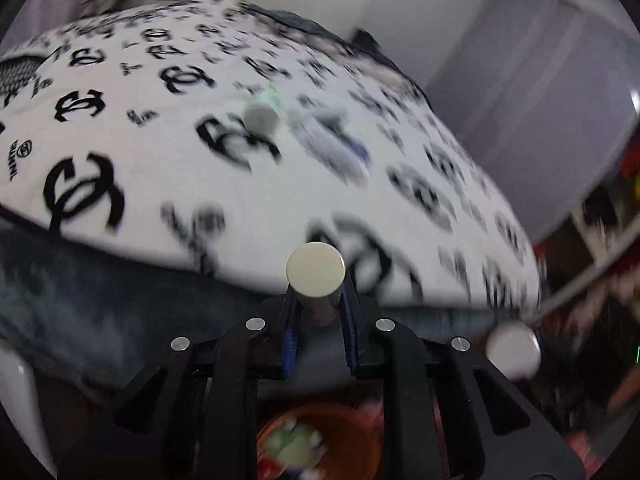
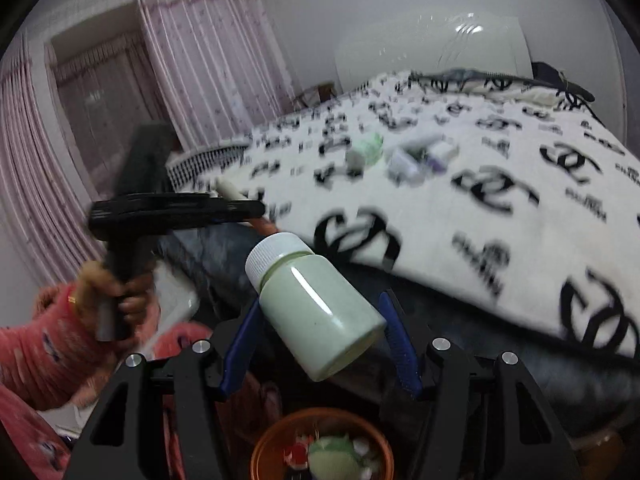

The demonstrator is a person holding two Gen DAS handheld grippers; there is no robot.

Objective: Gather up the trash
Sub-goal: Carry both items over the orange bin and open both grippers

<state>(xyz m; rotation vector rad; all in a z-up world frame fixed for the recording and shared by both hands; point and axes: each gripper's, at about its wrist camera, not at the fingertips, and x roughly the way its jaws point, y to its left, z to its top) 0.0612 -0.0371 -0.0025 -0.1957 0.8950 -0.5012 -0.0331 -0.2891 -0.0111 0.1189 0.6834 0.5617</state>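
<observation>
The left gripper [image 1: 316, 312] has its blue-padded fingers closed narrow around a small cream cylinder [image 1: 316, 276], whose flat round end faces the left wrist camera; the right wrist view shows this same gripper [image 2: 256, 208] from the side, held out over the bed's edge by a hand [image 2: 116, 296] in a pink sleeve. The right gripper [image 2: 320, 344] has its jaws spread wide, and a pale green bottle with a white ribbed cap [image 2: 316, 312] sits tilted between the blue pads [image 2: 400, 344], cap up and to the left; whether either pad actually touches it cannot be told. Below both grippers stands an orange bin [image 2: 264, 440], seen also in the left view [image 1: 360, 424], with a green and some red and white scraps already inside. On the white bedspread printed with black interlocking logos [image 2: 520, 168] more trash lies blurred near the middle: a light green crumpled piece beside a small white cylinder [image 2: 356, 158], and just beside them a white and purple wrapper or tube [image 2: 416, 160]. Another blurred white round object [image 1: 514, 350] shows at the right of the left view. Pink curtains [image 2: 208, 64] hang behind the bed
</observation>
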